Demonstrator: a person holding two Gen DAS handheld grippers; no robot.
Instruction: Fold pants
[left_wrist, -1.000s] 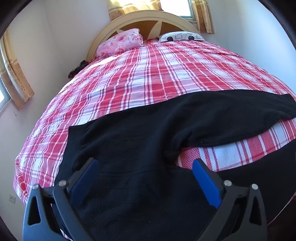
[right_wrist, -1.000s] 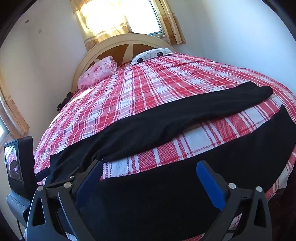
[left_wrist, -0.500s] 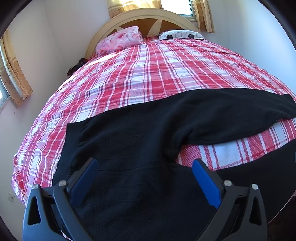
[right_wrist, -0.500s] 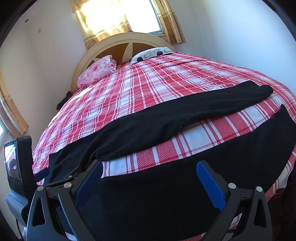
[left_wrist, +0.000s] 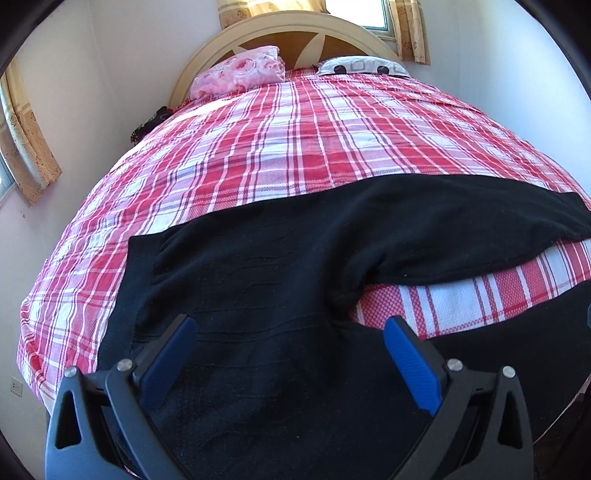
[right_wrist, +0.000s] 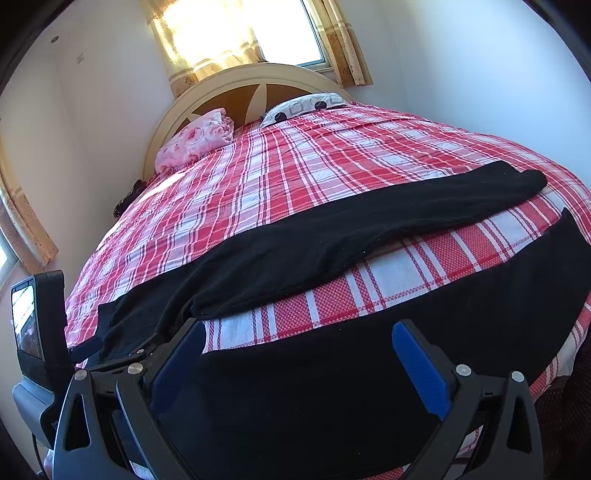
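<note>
Black pants (left_wrist: 280, 280) lie flat across the foot of the bed, on its red plaid bedspread (left_wrist: 280, 147), legs splayed apart. Left tool (left_wrist: 288, 347) hovers over the waist, jaws spread, empty. Right tool (right_wrist: 297, 349) likewise spread, above the near leg.

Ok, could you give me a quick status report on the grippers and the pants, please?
Left gripper open, over the waist end. Right gripper open, over the near leg. Black pants spread flat on the plaid bedspread, legs apart, unfolded. Nothing in the way.
</note>
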